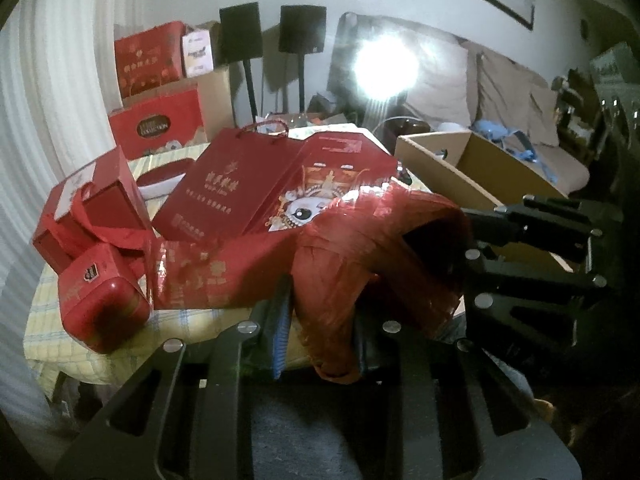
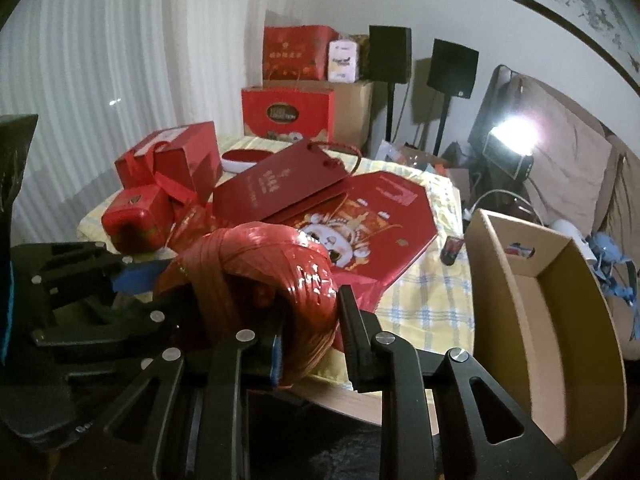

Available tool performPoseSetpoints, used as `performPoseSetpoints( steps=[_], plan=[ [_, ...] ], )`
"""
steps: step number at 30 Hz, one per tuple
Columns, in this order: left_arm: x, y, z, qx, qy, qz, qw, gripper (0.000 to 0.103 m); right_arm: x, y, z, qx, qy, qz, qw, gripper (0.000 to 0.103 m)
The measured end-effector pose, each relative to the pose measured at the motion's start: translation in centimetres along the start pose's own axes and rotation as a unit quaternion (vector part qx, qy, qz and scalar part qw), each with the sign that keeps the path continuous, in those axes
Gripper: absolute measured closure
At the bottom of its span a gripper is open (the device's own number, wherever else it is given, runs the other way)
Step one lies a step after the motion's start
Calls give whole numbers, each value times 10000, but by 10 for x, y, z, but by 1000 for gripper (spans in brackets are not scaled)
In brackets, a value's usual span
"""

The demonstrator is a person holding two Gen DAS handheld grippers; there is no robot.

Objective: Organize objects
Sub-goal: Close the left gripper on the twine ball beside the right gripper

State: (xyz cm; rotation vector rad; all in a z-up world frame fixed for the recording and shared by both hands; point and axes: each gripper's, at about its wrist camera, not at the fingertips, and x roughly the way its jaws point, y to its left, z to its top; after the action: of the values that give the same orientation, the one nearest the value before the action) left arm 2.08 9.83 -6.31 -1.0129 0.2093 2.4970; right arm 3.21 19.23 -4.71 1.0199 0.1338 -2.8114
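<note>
A coil of shiny red plastic ribbon hangs over the near edge of a table with a yellow checked cloth. Both grippers hold it. My left gripper is shut on its lower left strands, blue pad against them. My right gripper is shut on the coil's near rim. Each gripper appears in the other's view, the right one at the coil's right, the left one at its left. On the table lie a red tin and an octagonal red lion box.
A dark red paper bag lies on the lion box. A ribboned red gift box stands behind the tin. An open cardboard box stands at the right. A bright lamp, speakers and a sofa lie beyond.
</note>
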Motion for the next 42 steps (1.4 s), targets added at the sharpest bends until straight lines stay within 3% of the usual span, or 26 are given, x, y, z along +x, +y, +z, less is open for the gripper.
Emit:
performPoseSetpoints(
  steps=[6, 10, 16, 20, 32, 38, 42],
  plan=[
    [-9, -3, 2, 95, -103, 175, 9997, 81, -7, 2, 3, 68, -67, 47, 9999, 81],
    [-23, -11, 3, 376, -441, 477, 9972, 82, -19, 8, 6, -75, -255, -68, 9996, 81],
    [-37, -18, 16, 279, -629, 450, 9966, 82, -35, -4, 12, 81, -457, 7, 9989, 81],
    [-47, -30, 27, 332, -649, 482, 9962, 82, -51, -7, 16, -14, -635, -169, 9978, 82],
    [-76, -51, 54, 598, -998, 370, 9925, 82, -93, -24, 27, 21, -1137, -343, 9929, 82],
    [-83, -64, 69, 697, -1039, 6, 9921, 80, -107, -45, 30, 241, -1287, -346, 9908, 82],
    [-85, -73, 78, 910, -1127, -22, 9894, 80, -115, -57, 32, 385, -1408, -336, 9887, 82]
  ],
)
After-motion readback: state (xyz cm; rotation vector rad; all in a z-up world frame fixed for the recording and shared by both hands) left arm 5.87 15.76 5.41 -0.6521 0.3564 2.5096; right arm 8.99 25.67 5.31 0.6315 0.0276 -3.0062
